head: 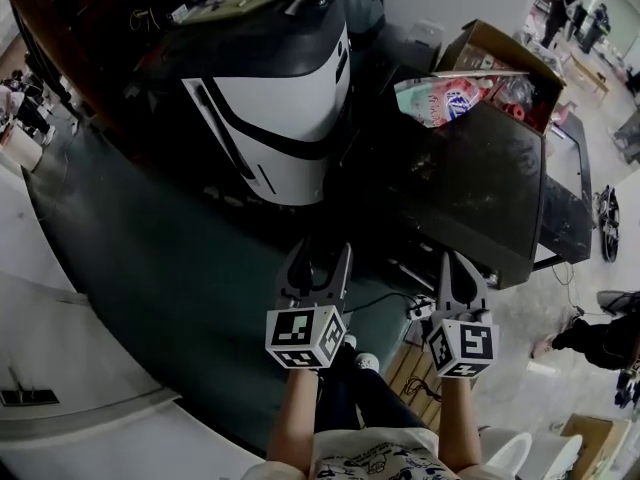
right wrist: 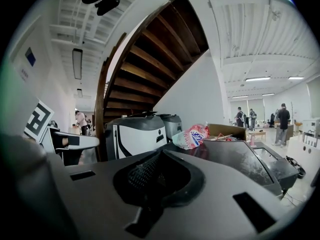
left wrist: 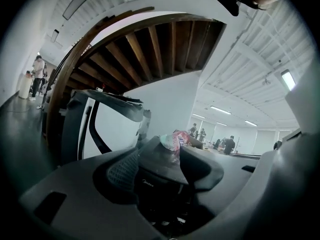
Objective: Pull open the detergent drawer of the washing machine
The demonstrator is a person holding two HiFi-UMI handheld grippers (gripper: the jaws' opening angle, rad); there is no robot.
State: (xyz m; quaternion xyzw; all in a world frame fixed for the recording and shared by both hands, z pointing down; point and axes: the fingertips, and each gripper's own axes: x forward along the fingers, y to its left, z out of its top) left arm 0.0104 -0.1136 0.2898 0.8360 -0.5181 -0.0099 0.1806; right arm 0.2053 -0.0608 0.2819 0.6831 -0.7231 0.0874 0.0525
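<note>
A dark washing machine with a glossy black lid [head: 490, 188] stands to the right ahead of me; its lid also shows in the right gripper view [right wrist: 240, 159]. Its dark front with a small logo [left wrist: 150, 185] fills the gap between the left jaws. I cannot make out a detergent drawer in any view. My left gripper [head: 318, 256] hangs open just short of the machine's near left corner, touching nothing. My right gripper [head: 458, 260] is shut and empty, held in front of the machine's near edge.
A white and black machine [head: 290, 118] stands left of the washer. A pink detergent bag [head: 445, 98] and a cardboard box [head: 510, 58] lie on the washer's far end. A wooden staircase [right wrist: 150, 54] rises behind. A cable and a pallet [head: 415, 368] lie by my feet. People stand far off.
</note>
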